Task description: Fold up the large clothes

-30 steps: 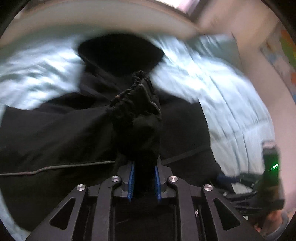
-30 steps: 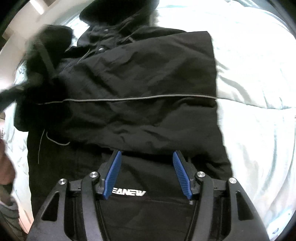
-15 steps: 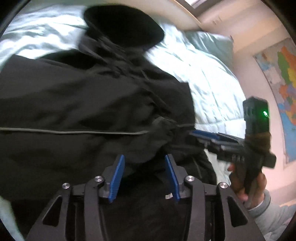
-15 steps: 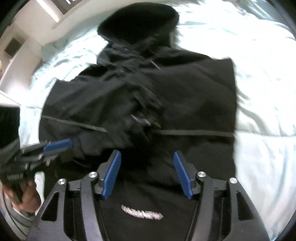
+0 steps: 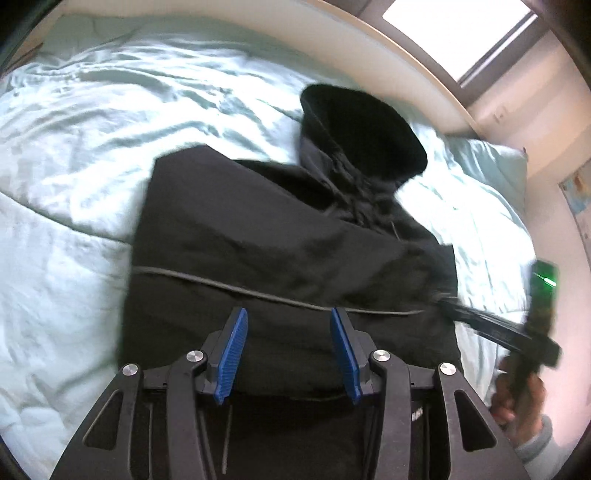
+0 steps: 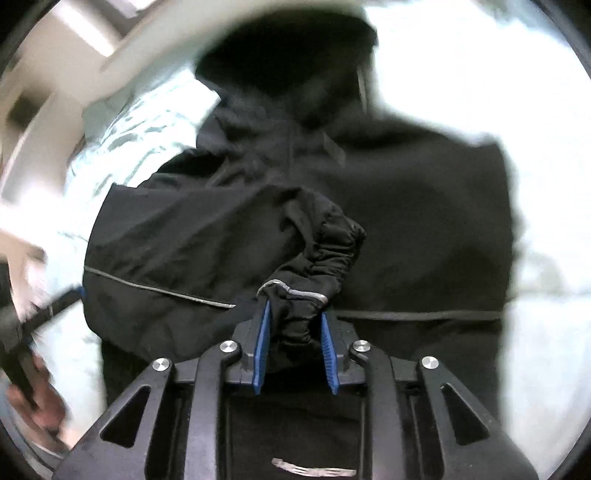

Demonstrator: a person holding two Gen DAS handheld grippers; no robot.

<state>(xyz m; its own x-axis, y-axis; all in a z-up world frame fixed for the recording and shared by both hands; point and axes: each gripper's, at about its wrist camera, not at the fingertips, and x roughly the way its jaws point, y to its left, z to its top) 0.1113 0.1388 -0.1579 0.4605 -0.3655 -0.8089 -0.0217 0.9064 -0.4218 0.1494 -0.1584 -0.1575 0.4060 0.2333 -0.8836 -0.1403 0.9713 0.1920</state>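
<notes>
A black hooded jacket lies on a pale blue bed, hood toward the far wall, a thin grey stripe across its body. My left gripper is open and empty above the jacket's lower part. My right gripper is shut on the jacket's sleeve cuff, a gathered black cuff with a grey reflective edge, held over the jacket's middle. The right gripper also shows in the left wrist view at the jacket's right edge. The left gripper shows blurred at the left of the right wrist view.
The pale blue duvet spreads around the jacket. A pillow lies at the far right by the wall. A pale headboard and a window are behind the bed. A map hangs on the right wall.
My left gripper let go of the sleeve cuff, opened and drew back to the left. My right gripper closed on the cuff and lifted it over the jacket.
</notes>
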